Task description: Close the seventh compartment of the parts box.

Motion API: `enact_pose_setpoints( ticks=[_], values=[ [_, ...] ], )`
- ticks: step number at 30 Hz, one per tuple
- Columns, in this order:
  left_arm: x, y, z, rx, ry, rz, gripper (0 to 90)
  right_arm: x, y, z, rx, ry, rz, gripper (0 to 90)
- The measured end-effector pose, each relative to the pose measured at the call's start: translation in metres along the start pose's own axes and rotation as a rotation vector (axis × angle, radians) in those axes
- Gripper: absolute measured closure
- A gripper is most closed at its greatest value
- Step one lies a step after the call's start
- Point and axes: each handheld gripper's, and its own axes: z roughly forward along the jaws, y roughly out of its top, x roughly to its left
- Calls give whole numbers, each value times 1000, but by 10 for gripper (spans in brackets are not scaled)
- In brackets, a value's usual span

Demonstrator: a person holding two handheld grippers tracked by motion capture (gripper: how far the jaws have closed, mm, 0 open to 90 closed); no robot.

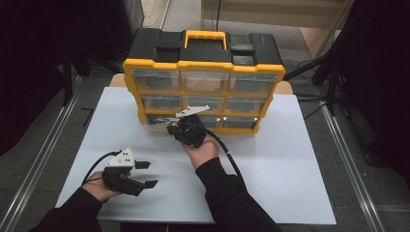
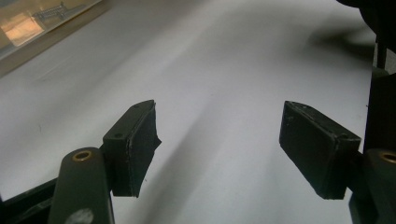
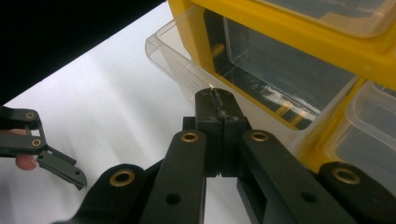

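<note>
White bench [image 1: 270,159] under dark surroundings, metal rails either side. Yellow-and-black plastic organiser case [image 1: 203,72] with clear drawers upright at far edge, yellow handle on top. Bottom-left clear plastic drawer [image 3: 187,70] pulled partly out of case. Right hand-held gripper [image 3: 217,105] at that drawer's front, jaws pressed together at its rim; whether rim is pinched between them, cannot tell. Left hand-held gripper [image 1: 145,174] low over near-left bench, jaws spread wide, nothing between, well apart from case.
</note>
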Motion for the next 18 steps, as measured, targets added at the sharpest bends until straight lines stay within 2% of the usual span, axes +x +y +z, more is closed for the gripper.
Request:
enact_pose_setpoints(
  ticks=[3,6,11,18],
  values=[
    [0,0,-1,-4,1,-1,276,0,0,1,-2,8,13,900],
    [-1,1,0,4,-1,1,276,0,1,2,-5,-16,9,900],
    [0,0,1,6,-5,2,276,0,3,3,-6,-27,0,900],
    [1,0,0,3,3,-4,276,-2,5,5,-8,-36,12,900]
  ],
)
